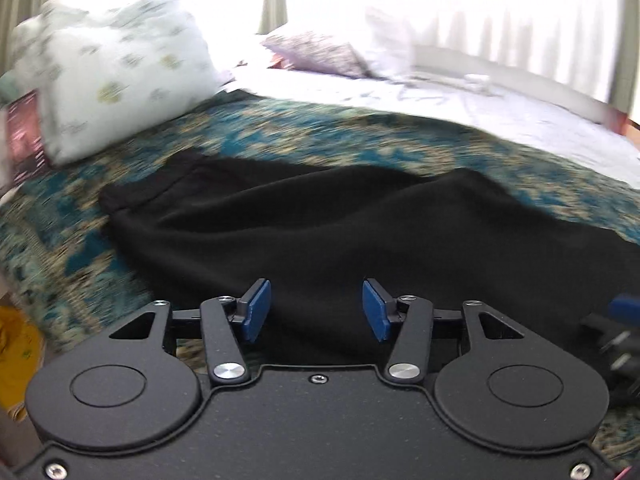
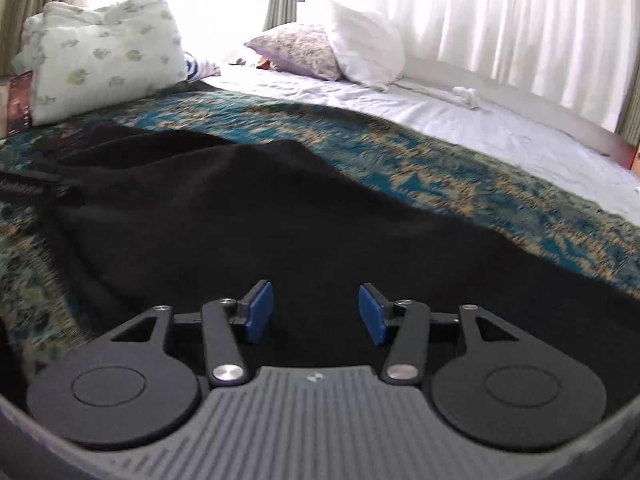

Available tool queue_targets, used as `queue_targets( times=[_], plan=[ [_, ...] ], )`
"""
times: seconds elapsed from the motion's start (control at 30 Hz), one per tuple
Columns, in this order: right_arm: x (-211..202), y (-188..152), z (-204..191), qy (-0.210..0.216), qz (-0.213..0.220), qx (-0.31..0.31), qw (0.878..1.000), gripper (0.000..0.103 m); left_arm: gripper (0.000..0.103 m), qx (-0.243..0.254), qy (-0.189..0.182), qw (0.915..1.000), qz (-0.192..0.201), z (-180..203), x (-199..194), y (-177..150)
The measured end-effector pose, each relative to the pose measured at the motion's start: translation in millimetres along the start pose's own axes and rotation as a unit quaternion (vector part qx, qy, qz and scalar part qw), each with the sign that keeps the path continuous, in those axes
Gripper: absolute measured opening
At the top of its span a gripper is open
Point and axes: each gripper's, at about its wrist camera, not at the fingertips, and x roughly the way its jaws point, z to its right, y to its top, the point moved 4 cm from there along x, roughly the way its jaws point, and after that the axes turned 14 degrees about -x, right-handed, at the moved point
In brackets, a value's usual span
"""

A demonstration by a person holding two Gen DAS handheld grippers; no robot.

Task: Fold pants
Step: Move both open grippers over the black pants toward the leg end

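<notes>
Black pants (image 1: 320,224) lie spread on a blue and tan patterned bedspread (image 1: 280,132), waistband toward the far left. My left gripper (image 1: 316,310) is open, its blue pads apart just above the near edge of the pants, holding nothing. My right gripper (image 2: 316,312) is open too, over the black pants (image 2: 260,220) near their near edge, empty. The right gripper shows at the right edge of the left wrist view (image 1: 620,332). The left gripper shows at the left edge of the right wrist view (image 2: 28,186).
A floral white pillow (image 1: 116,76) sits at the far left of the bed, with a patterned pillow (image 2: 296,50) and a white pillow (image 2: 364,44) further back. A white sheet (image 2: 460,116) covers the far right. White curtains (image 2: 520,12) hang behind.
</notes>
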Motion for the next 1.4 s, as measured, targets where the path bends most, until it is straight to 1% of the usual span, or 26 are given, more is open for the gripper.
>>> queue_targets(
  times=[0.07, 0.13, 0.17, 0.2, 0.27, 0.3, 0.33, 0.53, 0.7, 0.87, 0.93, 0.97, 1.0, 1.07, 1.13, 1.2, 1.23, 1.3, 1.4],
  plan=[
    [3.7, -6.7, -7.9, 0.002, -0.011, 0.007, 1.000, 0.065, 0.051, 0.011, -0.015, 0.9998, -0.005, 18.3, 4.0, -5.0],
    [2.6, -11.6, -10.0, -0.009, -0.009, 0.018, 1.000, 0.065, 0.050, 0.029, -0.022, 0.9989, -0.030, 33.3, 12.9, -14.9],
    [1.7, -12.5, -9.2, -0.010, -0.011, 0.023, 1.000, 0.065, 0.047, 0.040, -0.021, 0.9980, -0.044, 39.7, 17.1, -21.8],
    [1.2, -13.5, -7.1, -0.009, -0.014, 0.031, 0.999, 0.065, 0.047, 0.055, -0.019, 0.9968, -0.055, 43.9, 19.9, -29.2],
    [-2.0, -17.8, -5.1, -0.009, -0.018, 0.037, 0.999, 0.065, 0.047, 0.101, -0.007, 0.9942, -0.035, 50.6, 15.1, -40.5],
    [-4.3, -20.5, -5.3, -0.010, -0.017, 0.035, 0.999, 0.065, 0.048, 0.116, -0.004, 0.9927, -0.033, 52.2, 12.6, -45.1],
    [-6.9, -23.9, -6.1, -0.011, -0.016, 0.031, 0.999, 0.065, 0.048, 0.120, -0.003, 0.9923, -0.032, 52.0, 9.9, -47.6],
    [-18.5, -34.8, -6.1, -0.011, -0.009, 0.041, 0.999, 0.065, 0.047, 0.106, -0.012, 0.9933, -0.045, 44.8, 3.1, -49.5],
    [-23.9, -38.3, -7.6, -0.013, -0.007, 0.046, 0.999, 0.065, 0.048, 0.111, -0.008, 0.9931, -0.038, 43.5, -1.7, -52.8],
    [-32.1, -44.3, -6.9, -0.003, -0.006, 0.053, 0.999, 0.065, 0.048, 0.101, -0.013, 0.9940, -0.041, 39.1, -6.2, -53.1],
    [-39.9, -46.5, -5.3, 0.003, -0.002, 0.047, 0.999, 0.066, 0.048, 0.097, -0.016, 0.9942, -0.044, 37.7, -5.5, -51.4],
    [-46.4, -48.0, -2.3, 0.006, 0.004, 0.046, 0.999, 0.069, 0.048, 0.094, -0.017, 0.9943, -0.046, 36.6, -5.5, -50.6],
    [-53.1, -50.8, 2.9, 0.003, 0.009, 0.050, 0.999, 0.070, 0.048, 0.092, -0.018, 0.9945, -0.048, 35.4, -5.5, -50.0],
    [-66.6, -60.8, 23.9, -0.027, 0.008, 0.077, 0.997, 0.071, 0.048, 0.087, -0.020, 0.9948, -0.050, 34.0, -5.4, -49.5],
    [-81.9, -76.1, 55.8, -0.068, 0.010, 0.127, 0.990, 0.071, 0.048, 0.087, -0.020, 0.9949, -0.048, 33.8, -5.8, -50.4],
    [-98.8, -96.9, 93.6, -0.119, 0.011, 0.189, 0.975, 0.071, 0.048, 0.090, -0.019, 0.9948, -0.043, 34.1, -6.2, -52.2],
    [-107.5, -108.8, 113.3, -0.148, 0.008, 0.223, 0.963, 0.071, 0.048, 0.091, -0.019, 0.9948, -0.041, 33.9, -6.6, -52.6],
    [-126.3, -135.3, 150.6, -0.196, 0.006, 0.292, 0.936, 0.071, 0.048, 0.089, -0.020, 0.9951, -0.039, 34.0, -6.3, -53.2],
    [-151.7, -177.3, 196.1, -0.238, 0.014, 0.390, 0.889, 0.071, 0.048, 0.084, -0.022, 0.9955, -0.038, 32.9, -6.5, -53.4]
  ],
)
